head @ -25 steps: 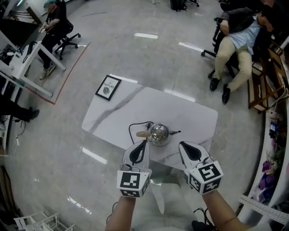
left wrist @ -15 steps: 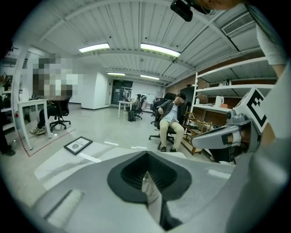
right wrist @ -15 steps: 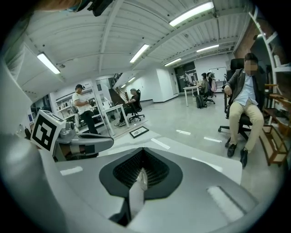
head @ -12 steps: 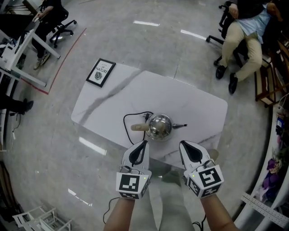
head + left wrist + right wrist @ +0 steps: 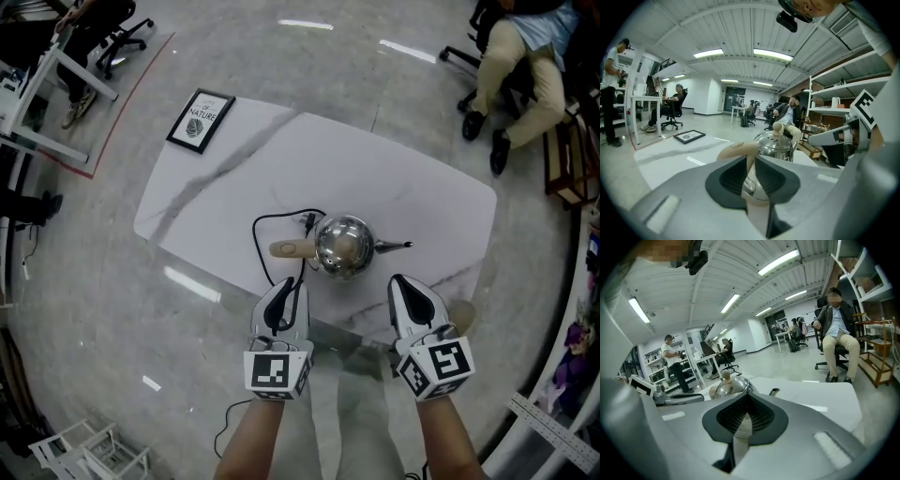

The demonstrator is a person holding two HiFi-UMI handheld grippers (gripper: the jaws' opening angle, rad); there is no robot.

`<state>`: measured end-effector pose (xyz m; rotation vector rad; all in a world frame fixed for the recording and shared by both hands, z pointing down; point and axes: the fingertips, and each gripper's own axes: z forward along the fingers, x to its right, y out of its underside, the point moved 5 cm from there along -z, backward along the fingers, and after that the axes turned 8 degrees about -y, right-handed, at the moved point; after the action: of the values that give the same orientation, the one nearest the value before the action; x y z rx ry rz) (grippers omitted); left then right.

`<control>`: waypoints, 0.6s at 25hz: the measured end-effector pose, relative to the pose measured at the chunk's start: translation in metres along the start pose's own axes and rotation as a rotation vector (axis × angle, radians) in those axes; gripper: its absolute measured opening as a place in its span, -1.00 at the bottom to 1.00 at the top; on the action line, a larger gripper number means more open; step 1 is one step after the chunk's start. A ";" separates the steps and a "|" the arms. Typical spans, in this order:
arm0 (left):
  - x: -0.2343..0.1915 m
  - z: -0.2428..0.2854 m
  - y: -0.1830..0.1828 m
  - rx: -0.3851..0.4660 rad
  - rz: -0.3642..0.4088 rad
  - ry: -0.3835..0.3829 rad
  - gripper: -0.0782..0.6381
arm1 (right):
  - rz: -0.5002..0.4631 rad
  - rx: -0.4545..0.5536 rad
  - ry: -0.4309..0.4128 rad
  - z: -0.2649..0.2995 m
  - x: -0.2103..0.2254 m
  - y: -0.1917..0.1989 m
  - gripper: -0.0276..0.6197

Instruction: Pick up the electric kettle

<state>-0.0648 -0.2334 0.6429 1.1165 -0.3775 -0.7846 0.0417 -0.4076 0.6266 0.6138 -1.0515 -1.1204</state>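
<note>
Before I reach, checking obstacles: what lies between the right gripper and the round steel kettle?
In the head view, only bare white marble tabletop separates the right gripper from the round steel kettle.

Our left gripper (image 5: 286,281) and right gripper (image 5: 405,279) share one build: smooth pale grey shells tapering to rounded fingers (image 5: 693,197), each lined inside with a black pad. In the left gripper view the pads (image 5: 733,180) look dished and matte; in the right gripper view they (image 5: 745,416) are finely ribbed. Each gripper carries a white cube (image 5: 277,372) printed with black square markers. Our forearms (image 5: 253,441) are bare behind them, and we wear a black camera (image 5: 789,21) on the head.
</note>
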 end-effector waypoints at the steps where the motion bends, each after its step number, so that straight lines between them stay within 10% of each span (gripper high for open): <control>1: -0.002 0.002 0.002 0.007 -0.003 -0.012 -0.63 | -0.001 0.000 0.006 0.002 0.002 0.003 -0.84; 15: -0.037 0.051 0.042 0.049 -0.138 -0.103 -0.07 | 0.100 0.128 0.091 0.030 0.031 0.026 -0.22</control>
<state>-0.1067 -0.2307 0.7056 1.1596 -0.4106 -0.9616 0.0280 -0.4246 0.6722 0.7000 -1.0695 -0.9353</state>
